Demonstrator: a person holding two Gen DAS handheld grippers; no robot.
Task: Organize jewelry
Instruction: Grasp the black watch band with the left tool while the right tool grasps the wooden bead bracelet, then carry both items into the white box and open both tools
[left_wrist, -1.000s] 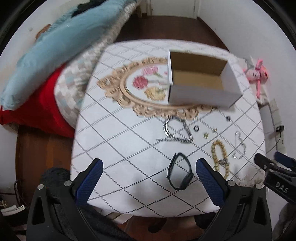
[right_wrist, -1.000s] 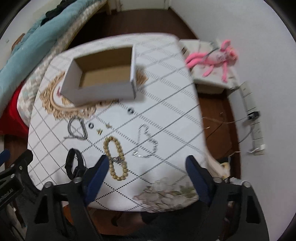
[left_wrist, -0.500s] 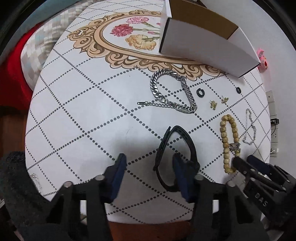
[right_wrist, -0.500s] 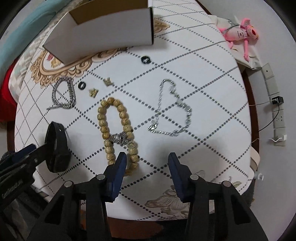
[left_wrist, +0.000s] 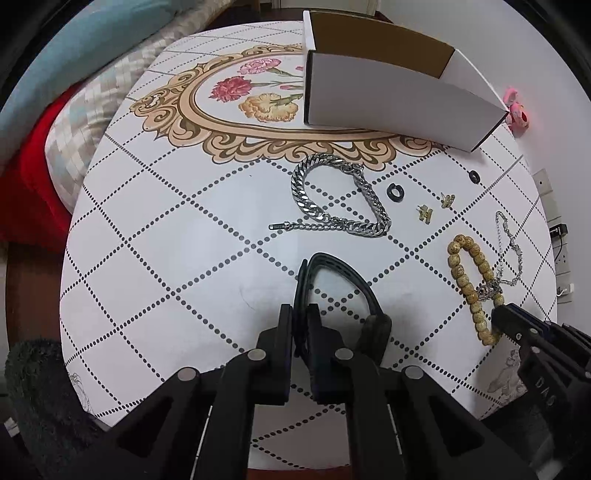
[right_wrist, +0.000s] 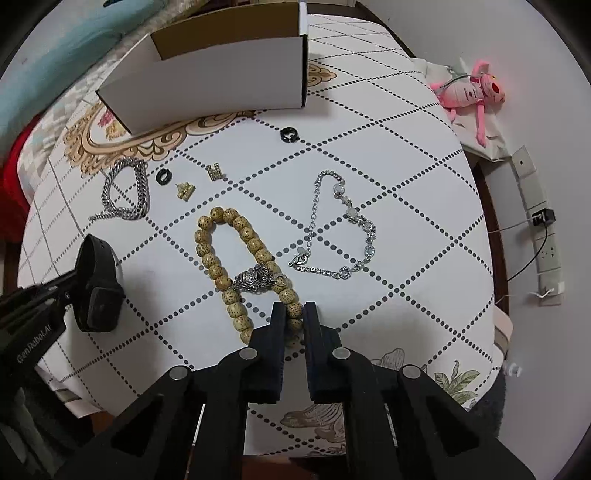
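Note:
My left gripper (left_wrist: 300, 314) is shut on the strap of a black watch band (left_wrist: 343, 275) lying on the table; it also shows in the right wrist view (right_wrist: 96, 291). My right gripper (right_wrist: 294, 312) is shut on the near end of a wooden bead bracelet (right_wrist: 221, 254), also seen in the left wrist view (left_wrist: 466, 273). A thick silver chain (left_wrist: 334, 201), a thin silver bracelet (right_wrist: 341, 229), two black rings (left_wrist: 395, 192) (right_wrist: 289, 134) and two gold earrings (right_wrist: 216, 171) (right_wrist: 185, 191) lie on the table. An open white box (left_wrist: 391, 103) stands behind them.
The round table (left_wrist: 166, 258) has a diamond-dotted cloth with a floral medallion. Cushions and a red cloth (left_wrist: 33, 177) lie to the left. A pink plush toy (right_wrist: 469, 88) and wall sockets (right_wrist: 543, 236) are to the right, off the table.
Both grippers have dropped to the table and closed: the left one on the black band, the right one on the bead bracelet. The jewelry lies where it was.

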